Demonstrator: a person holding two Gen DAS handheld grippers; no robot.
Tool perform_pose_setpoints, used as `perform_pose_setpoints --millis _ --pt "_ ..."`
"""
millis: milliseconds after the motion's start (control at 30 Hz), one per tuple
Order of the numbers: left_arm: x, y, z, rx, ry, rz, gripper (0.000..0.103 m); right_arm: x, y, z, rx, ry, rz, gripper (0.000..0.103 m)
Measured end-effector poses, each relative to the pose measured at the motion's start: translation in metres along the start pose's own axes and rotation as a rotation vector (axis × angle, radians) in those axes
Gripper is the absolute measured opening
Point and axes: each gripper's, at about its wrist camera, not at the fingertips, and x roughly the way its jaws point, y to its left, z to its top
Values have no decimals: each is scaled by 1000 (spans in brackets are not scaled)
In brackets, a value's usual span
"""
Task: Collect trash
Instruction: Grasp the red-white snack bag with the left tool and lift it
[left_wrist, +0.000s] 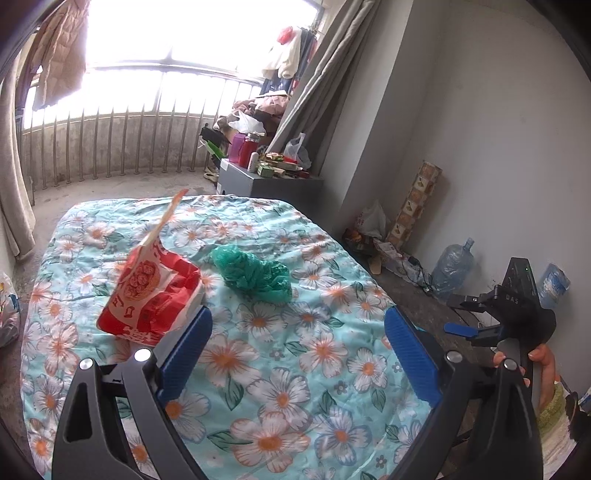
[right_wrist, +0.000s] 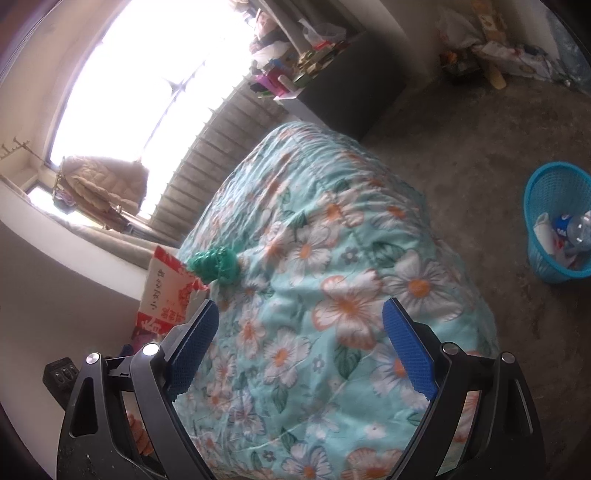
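— Since the left tongs (left_wrist: 295, 350) gape wide and hold nothing, why hover there?
— Lining up, I'd guess: the red paper bag (left_wrist: 151, 291) stands at ten o'clock, the crumpled green plastic bag (left_wrist: 255, 273) at twelve, both on the floral quilt (left_wrist: 295, 406).

— And the right tongs (right_wrist: 299, 347)?
— Also spread and empty, with the blue basket (right_wrist: 546, 266) on the floor at three o'clock, already holding rubbish.

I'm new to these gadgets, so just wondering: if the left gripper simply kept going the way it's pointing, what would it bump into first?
Probably the floral quilt, since the open left gripper angles down at it. Farther along sits the crumpled green plastic bag; the red-and-white bag lies off to the side. Depth is hard to judge.
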Motion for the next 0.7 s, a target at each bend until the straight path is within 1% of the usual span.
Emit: perform_pose_setpoints --millis 167,367,467,500,567,600,667,700 --pt "-10 11 -4 -32 -20 43 92 20 18 1 -13 55 85 86" --pt "-17 30 -12 -58 -34 141 92 61 55 -5 -33 166 190 86" --pt "-20 41 -14 -64 -48 195 92 80 76 -10 -57 218 225 85" --pt "-21 45 -14 -64 -53 220 90 84 81 -11 -62 229 235 84" --pt "-16 55 -10 -58 -61 276 83 96 93 -14 -72 259 252 84" --pt "-10 60 -7 -48 -63 302 81 101 97 -16 -76 272 254 83" --pt "1 68 -4 -27 -54 332 70 107 103 -20 -78 291 259 82" --pt "12 75 -1 -14 -34 358 66 109 105 -22 -77 299 263 82"
